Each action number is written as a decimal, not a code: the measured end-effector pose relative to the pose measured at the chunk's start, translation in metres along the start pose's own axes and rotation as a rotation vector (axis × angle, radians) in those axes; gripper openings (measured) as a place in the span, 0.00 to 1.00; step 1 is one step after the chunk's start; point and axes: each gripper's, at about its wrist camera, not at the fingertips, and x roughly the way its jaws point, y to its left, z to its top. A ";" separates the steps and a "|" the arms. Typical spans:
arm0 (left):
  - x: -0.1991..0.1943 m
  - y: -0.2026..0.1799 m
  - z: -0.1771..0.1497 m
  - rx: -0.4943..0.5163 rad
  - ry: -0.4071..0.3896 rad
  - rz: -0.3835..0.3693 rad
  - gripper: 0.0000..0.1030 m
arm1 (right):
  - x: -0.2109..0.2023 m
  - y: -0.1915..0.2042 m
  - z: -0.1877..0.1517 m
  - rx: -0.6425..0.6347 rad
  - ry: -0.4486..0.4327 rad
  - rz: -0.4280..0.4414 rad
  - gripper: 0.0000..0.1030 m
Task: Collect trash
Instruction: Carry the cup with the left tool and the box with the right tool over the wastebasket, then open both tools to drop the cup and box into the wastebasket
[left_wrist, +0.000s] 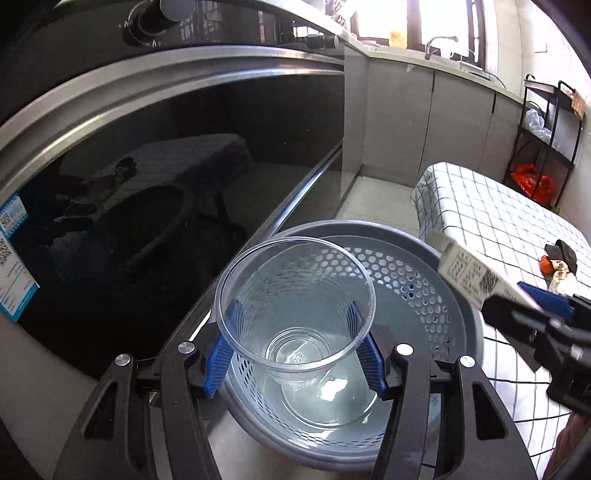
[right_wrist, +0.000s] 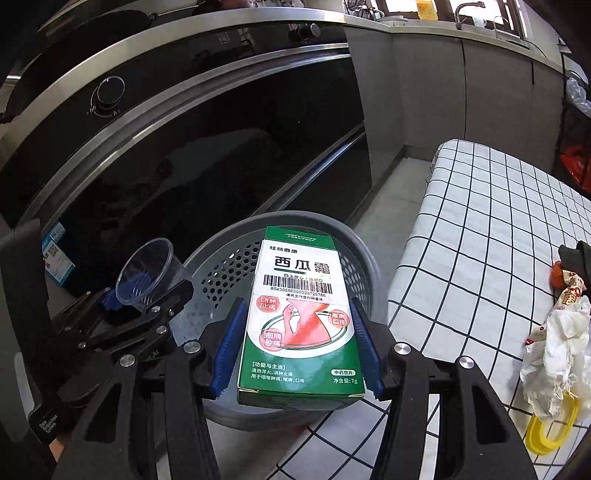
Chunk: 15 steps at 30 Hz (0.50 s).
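Note:
My left gripper (left_wrist: 295, 343) is shut on a clear plastic cup (left_wrist: 295, 295) and holds it over the grey perforated trash bin (left_wrist: 424, 291). My right gripper (right_wrist: 299, 339) is shut on a green and white medicine box (right_wrist: 299, 317), held above the same bin (right_wrist: 218, 266). In the right wrist view the left gripper (right_wrist: 122, 302) with the cup (right_wrist: 147, 273) is at the bin's left rim. In the left wrist view the box (left_wrist: 469, 273) juts over the bin's right rim.
A table with a white checked cloth (right_wrist: 480, 236) stands right of the bin. On it lie crumpled wrappers (right_wrist: 554, 350), a yellow item (right_wrist: 550, 428) and a dark and orange scrap (left_wrist: 557, 262). A black glass oven front (left_wrist: 166, 166) is at the left. A black shelf rack (left_wrist: 546, 133) stands at the far right.

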 end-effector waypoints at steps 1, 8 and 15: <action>0.002 0.000 0.000 0.001 0.004 0.002 0.56 | 0.004 -0.001 -0.001 0.000 0.011 -0.001 0.52; 0.010 0.001 -0.006 0.012 0.027 0.020 0.58 | 0.018 -0.011 -0.004 0.022 0.044 0.024 0.52; 0.013 0.000 -0.007 0.010 0.041 0.017 0.60 | 0.025 -0.010 -0.003 0.017 0.038 0.041 0.52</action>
